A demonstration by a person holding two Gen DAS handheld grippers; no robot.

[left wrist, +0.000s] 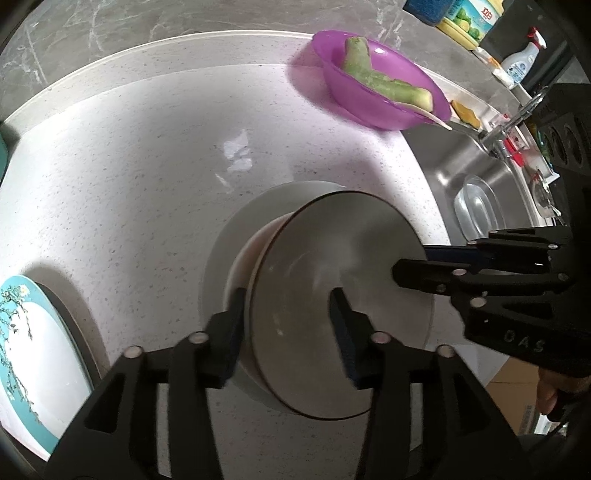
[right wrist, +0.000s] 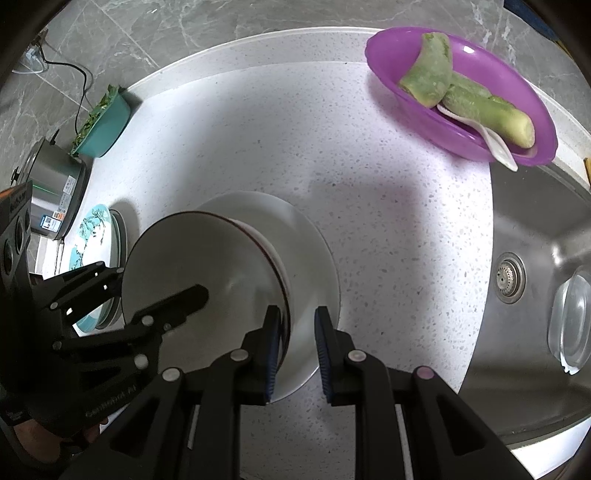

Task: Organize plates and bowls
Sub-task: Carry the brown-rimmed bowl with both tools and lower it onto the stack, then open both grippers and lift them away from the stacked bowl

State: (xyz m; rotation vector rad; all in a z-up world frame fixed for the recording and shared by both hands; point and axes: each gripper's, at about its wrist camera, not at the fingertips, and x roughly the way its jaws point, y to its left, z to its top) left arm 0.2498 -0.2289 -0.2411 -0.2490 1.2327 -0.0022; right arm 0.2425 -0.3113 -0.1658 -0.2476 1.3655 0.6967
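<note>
Speckled white stone countertop (right wrist: 258,155), raised lip along its far edge. Wall behind it: grey marble-look tile (right wrist: 207,18) with pale veining. Steel sink (right wrist: 535,236) sunk into the counter right of the tongs, round drain strainer (right wrist: 510,277) in its floor, chrome faucet (left wrist: 511,123) at its back rim. Far left of the tongs: steel cooker (right wrist: 55,188) by the wall, black cord (right wrist: 79,85) running up the tile. Spray bottle (left wrist: 522,61) on the ledge beyond the sink. Hard overhead light, bright glare patch (left wrist: 236,151) on the counter ahead of the tongs.

Speckled counter (right wrist: 258,140): white plate (right wrist: 314,236), purple bowl (right wrist: 424,122).
</note>
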